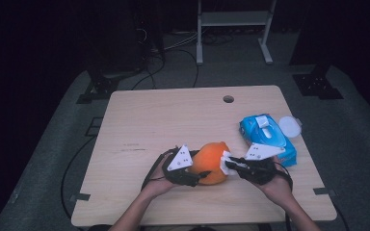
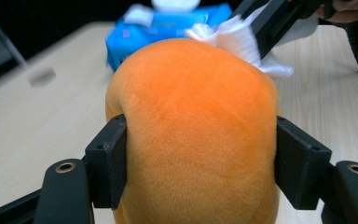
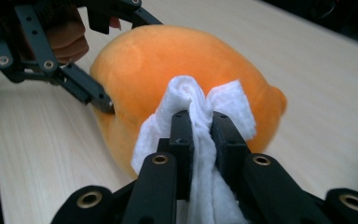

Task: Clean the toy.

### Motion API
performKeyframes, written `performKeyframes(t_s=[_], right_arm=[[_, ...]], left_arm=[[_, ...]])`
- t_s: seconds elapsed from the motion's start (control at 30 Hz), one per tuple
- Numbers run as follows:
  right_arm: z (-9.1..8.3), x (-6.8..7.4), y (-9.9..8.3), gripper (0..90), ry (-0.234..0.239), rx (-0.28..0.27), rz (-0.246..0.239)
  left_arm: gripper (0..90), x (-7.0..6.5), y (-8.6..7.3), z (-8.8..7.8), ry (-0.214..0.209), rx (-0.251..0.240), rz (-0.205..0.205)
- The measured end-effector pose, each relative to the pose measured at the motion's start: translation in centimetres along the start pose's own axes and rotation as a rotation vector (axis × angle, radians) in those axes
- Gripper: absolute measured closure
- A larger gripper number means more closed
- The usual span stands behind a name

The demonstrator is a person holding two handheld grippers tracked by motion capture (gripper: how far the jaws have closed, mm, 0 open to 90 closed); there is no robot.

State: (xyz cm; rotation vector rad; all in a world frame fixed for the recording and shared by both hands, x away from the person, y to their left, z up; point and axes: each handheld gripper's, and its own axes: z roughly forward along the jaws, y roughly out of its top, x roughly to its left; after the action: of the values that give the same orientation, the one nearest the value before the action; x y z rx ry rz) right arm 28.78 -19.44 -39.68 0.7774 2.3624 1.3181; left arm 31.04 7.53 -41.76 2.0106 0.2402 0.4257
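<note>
So the left gripper (image 2: pixel 200 154) is clamped on the orange plush (image 1: pixel 211 162), right gripper (image 3: pixel 200 126) pinching a white wipe (image 3: pixel 200 100) against its far side. Bare table (image 1: pixel 164 120) beyond both; the high view adds a blue wipes pack (image 1: pixel 268 138) past the right gripper.

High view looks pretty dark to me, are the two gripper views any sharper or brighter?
High view: dim, black surroundings, soft detail; the table is the lit patch. Left gripper view: brighter, the orange plush toy sharp up close, the blue wipes pack behind it blurred. Right gripper view: well lit, the white wipe and the plush fairly crisp, the far table edge soft.
</note>
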Motion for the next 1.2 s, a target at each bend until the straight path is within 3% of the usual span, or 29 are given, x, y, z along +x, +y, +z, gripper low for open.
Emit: performKeyframes(t_s=[0.07, 0.17, 0.23, 0.33, 0.47, 0.53, 0.63, 0.73, 0.9, 1.0, 1.1, 1.2], right_arm=[[0.0, 0.6, 0.5, 79.3, -0.016, -0.020, -0.016], [0.9, 0.8, 0.2, 79.1, -0.011, 0.015, -0.042], [1.8, 0.5, -0.5, 79.0, -0.009, 0.043, -0.044], [1.8, -0.6, -0.8, 78.9, -0.044, 0.058, -0.023], [1.7, -1.8, -1.7, 79.0, -0.041, 0.070, 0.050], [1.6, -1.4, -1.4, 79.4, -0.031, 0.054, 0.046], [1.5, 0.4, -0.3, 79.4, 0.063, 0.000, 0.013], [1.7, 1.2, 0.3, 79.2, 0.053, 0.002, -0.041], [1.7, -2.2, -1.0, 78.9, -0.021, 0.019, 0.066], [1.9, -3.8, -2.0, 78.9, -0.029, 0.062, 0.120], [1.9, -4.0, -2.4, 79.7, -0.015, 0.069, 0.144], [1.6, -2.9, -1.5, 79.9, 0.028, 0.033, 0.125]], left_arm=[[28.0, 0.2, -0.4, -0.1, -0.006, -0.001, 0.015], [23.6, 0.7, -1.8, 0.4, -0.062, 0.064, -0.010], [21.6, 1.1, -2.6, 0.5, -0.081, 0.049, -0.052], [18.8, 1.3, -2.8, 0.3, -0.092, 0.067, -0.087], [17.1, 1.0, -2.8, 0.5, -0.092, 0.063, -0.078], [16.5, 0.9, -2.7, 0.7, -0.088, 0.070, -0.068], [16.7, 0.4, -2.3, 0.9, -0.095, 0.074, -0.041], [17.2, 0.2, -2.3, 1.0, -0.095, 0.077, -0.029], [17.7, 0.4, -2.5, 0.9, -0.103, 0.075, -0.027], [17.7, 0.3, -2.6, 0.9, -0.106, 0.073, -0.020], [17.6, 0.3, -2.6, 0.9, -0.107, 0.075, -0.018], [17.4, 0.4, -2.4, 0.9, -0.100, 0.088, -0.025]])
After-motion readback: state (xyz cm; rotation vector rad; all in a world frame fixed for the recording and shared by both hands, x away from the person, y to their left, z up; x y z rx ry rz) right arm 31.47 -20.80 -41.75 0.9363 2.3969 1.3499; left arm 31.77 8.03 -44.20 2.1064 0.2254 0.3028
